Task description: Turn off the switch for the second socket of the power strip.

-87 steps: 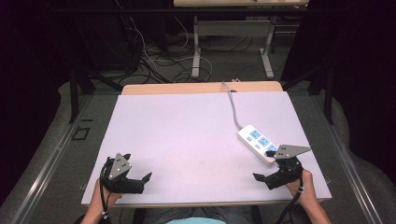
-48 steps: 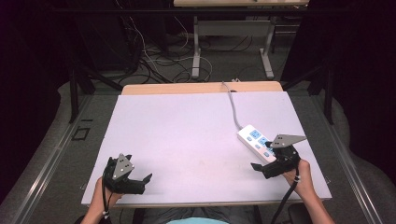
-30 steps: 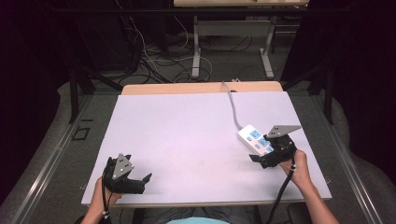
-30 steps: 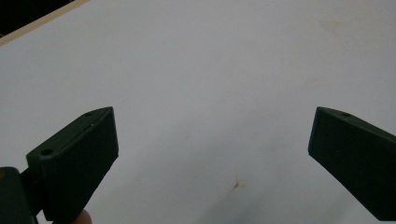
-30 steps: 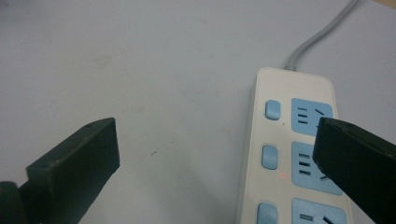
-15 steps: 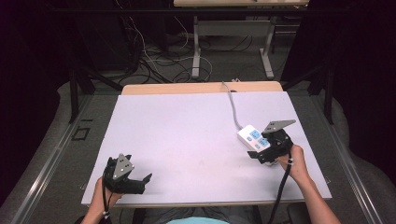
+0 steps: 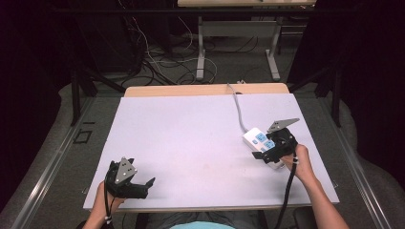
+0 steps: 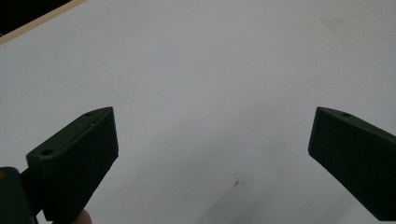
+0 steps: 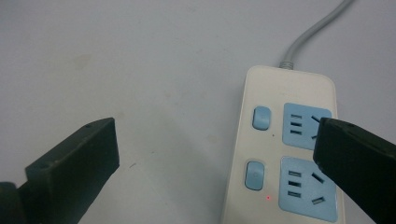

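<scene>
Black hand-held gripper [image 7: 253,155] each hand, ribbed jaws, grey triangular plate, trailing black cable; teal shirt.

No readable text, brand, number or label appears anywhere. The power strip [image 9: 285,149], under the right gripper [image 9: 219,163] and partly behind its right-hand jaw, carries only blank blue buttons and unmarked sockets.

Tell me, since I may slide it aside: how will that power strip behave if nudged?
The power strip lies flat with a broad, low body, so it should slide rather than tip. Its smooth plastic shell looks slippery against the right claw, whose jaws stand open. Its grey cord trails off the table's far edge and may tug back or swing it.
</scene>
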A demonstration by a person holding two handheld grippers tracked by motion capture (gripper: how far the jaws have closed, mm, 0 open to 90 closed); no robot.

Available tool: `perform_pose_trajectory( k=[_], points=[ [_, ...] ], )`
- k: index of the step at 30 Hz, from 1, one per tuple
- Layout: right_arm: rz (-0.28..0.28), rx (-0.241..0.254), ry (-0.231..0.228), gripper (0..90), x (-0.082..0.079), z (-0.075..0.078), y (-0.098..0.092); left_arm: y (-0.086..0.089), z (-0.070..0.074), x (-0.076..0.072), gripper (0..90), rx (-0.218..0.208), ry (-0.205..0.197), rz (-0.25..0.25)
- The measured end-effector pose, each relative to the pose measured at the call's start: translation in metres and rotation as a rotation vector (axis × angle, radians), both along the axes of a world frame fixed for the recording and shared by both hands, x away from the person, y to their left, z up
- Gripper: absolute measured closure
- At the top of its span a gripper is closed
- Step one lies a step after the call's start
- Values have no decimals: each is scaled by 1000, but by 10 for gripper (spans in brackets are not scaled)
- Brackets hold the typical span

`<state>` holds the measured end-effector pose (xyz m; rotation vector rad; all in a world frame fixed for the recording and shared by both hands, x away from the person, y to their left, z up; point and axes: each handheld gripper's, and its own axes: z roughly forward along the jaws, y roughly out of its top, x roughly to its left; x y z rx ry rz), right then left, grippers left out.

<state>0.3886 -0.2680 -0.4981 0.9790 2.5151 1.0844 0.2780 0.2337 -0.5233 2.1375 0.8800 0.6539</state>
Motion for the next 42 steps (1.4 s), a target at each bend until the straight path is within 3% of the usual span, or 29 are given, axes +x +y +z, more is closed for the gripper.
perform_pose_trajectory(
  k=[11, 29, 31, 32, 39, 40, 41, 42],
  points=[
    [-24, 2, 43, 0, 12, 0, -2, -1, 0, 0, 15, -1, 9, -1],
    [-26, -15, 68, 20, 23, -1, -4, -2, 0, 1, 15, 6, 11, 3],
    [-33, -28, 53, 103, 24, -1, -5, -2, 0, 1, 15, 8, 10, 0],
    [-33, -28, 53, 103, 24, -1, -5, -2, 0, 1, 15, 9, 8, 0],
    [-62, -23, 50, 400, 21, 1, -7, -1, -1, 1, 16, -1, 12, 5],
    [-62, -23, 50, 400, 21, 1, -7, -1, -1, 1, 16, -6, 10, 8],
    [-65, -26, 45, 508, 21, 2, -8, -1, -1, 1, 16, -2, 6, 10],
    [-68, -31, 40, 557, 20, 2, -8, -1, 0, 1, 16, -1, 3, 10]
  ],
)
